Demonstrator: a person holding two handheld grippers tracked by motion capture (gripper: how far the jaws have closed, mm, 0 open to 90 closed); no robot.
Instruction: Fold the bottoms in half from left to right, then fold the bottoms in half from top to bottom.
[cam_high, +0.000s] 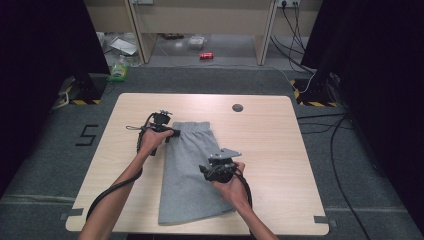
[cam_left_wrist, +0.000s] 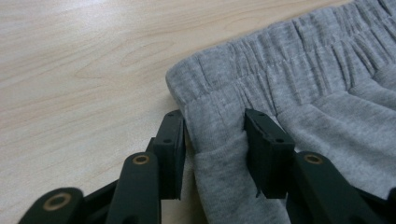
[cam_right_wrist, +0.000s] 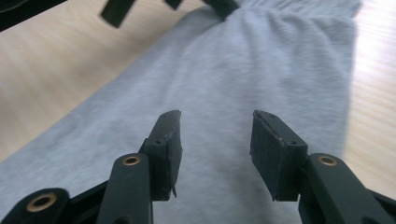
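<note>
Where the high view looks down on the wooden table (cam_high: 280, 150), a pair of grey shorts (cam_high: 187, 175) lies folded lengthwise in the middle of the frame, waistband toward the top. The left gripper (cam_high: 170, 134) sits at the upper left corner of the shorts, at the waistband, with the left hand (cam_high: 152, 140) wrapped round it and the forearm running down to the lower left edge. The right gripper (cam_high: 212, 172) hovers over the right side of the shorts, lower in the frame, its grey plate on top; the right hand (cam_high: 232, 185) holds it from below and the forearm is cut off at the bottom edge.

In the left gripper view, the waistband corner (cam_left_wrist: 219, 88) fills the upper right, and a fold of the cloth just below it is pinched between the two black jaws, which press on it from both sides.

In the right gripper view, the shorts (cam_right_wrist: 261, 65) stretch away toward the top of the frame under the jaws, which stand apart with nothing pinched between them. Whether they touch the cloth is hard to make out. The other gripper's jaws are cut off along the top edge.
</note>
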